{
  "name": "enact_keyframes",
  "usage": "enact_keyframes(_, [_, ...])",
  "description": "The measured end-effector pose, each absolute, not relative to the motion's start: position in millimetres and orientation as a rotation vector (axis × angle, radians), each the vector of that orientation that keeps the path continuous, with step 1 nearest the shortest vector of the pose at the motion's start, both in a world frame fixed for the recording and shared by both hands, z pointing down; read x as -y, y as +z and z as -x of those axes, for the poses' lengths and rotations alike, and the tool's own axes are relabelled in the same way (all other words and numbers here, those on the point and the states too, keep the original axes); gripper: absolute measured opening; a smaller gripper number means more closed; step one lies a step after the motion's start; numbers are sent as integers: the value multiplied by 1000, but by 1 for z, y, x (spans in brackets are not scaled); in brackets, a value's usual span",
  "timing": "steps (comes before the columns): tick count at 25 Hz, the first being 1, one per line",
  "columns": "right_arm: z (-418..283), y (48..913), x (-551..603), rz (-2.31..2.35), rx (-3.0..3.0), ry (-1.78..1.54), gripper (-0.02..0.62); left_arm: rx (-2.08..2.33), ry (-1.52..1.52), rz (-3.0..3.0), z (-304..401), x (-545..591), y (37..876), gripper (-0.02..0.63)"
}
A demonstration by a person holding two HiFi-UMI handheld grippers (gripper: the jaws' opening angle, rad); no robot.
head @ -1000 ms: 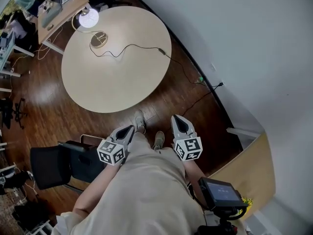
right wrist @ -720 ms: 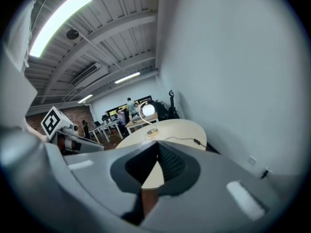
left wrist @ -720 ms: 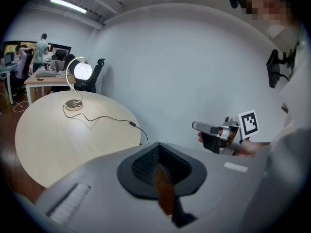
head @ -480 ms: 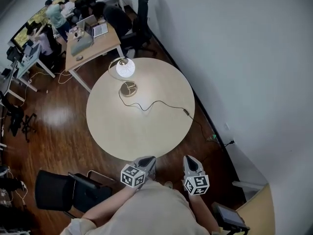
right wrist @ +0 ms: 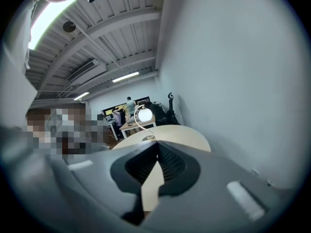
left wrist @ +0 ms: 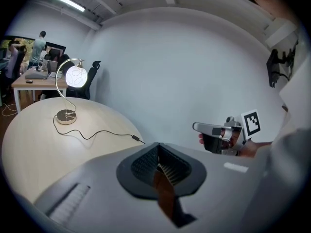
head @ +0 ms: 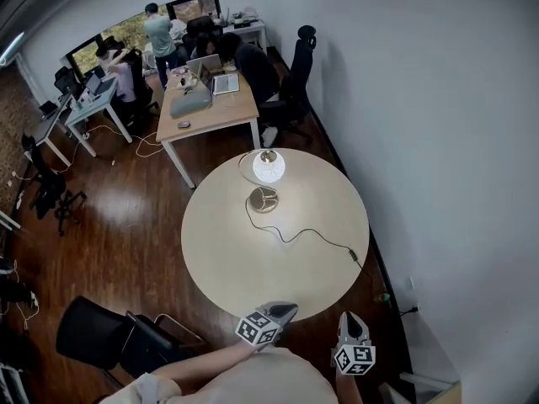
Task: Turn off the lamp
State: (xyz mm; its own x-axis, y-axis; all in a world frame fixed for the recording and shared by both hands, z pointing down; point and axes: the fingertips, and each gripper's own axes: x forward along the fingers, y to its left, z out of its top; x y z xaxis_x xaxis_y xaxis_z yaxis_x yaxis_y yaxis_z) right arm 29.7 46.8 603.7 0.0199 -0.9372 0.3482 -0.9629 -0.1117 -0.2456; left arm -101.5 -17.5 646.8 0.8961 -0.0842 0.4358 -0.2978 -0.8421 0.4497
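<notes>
The lamp stands lit on the far side of the round beige table (head: pixel 227 259). Its glowing white globe (head: pixel 269 167) hangs on a curved gold stem over a round gold base (head: pixel 264 199). A black cord (head: pixel 303 236) snakes from the base to an inline piece (head: pixel 352 255) near the right rim. My left gripper (head: pixel 289 307) and right gripper (head: pixel 349 316) hover at the near edge, both shut and empty, far from the lamp. The left gripper view shows the globe (left wrist: pixel 76 76), base (left wrist: pixel 65 116), cord (left wrist: pixel 97 135) and right gripper (left wrist: pixel 214 128). The right gripper view shows the globe (right wrist: pixel 144 114).
Behind the table are a wooden desk (head: pixel 206 112) with laptops, several people and office chairs (head: pixel 295 82). A black chair (head: pixel 101 331) stands at the lower left. A white wall (head: pixel 446 167) runs close along the table's right side. The floor is dark wood.
The view has advanced toward the table: table and lamp slid down and centre in the head view. Both grippers now reach the near rim. The lamp stays lit; jaws stay shut.
</notes>
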Motion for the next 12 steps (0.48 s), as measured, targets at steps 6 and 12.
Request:
enact_keyframes(6, [-20,603,-21,-2191,2052,654,0,278,531,-2542,109,47,645,0])
enact_keyframes(12, [-9,602,4,-2192,2065,627,0,274,506,-2562,120,70,641,0])
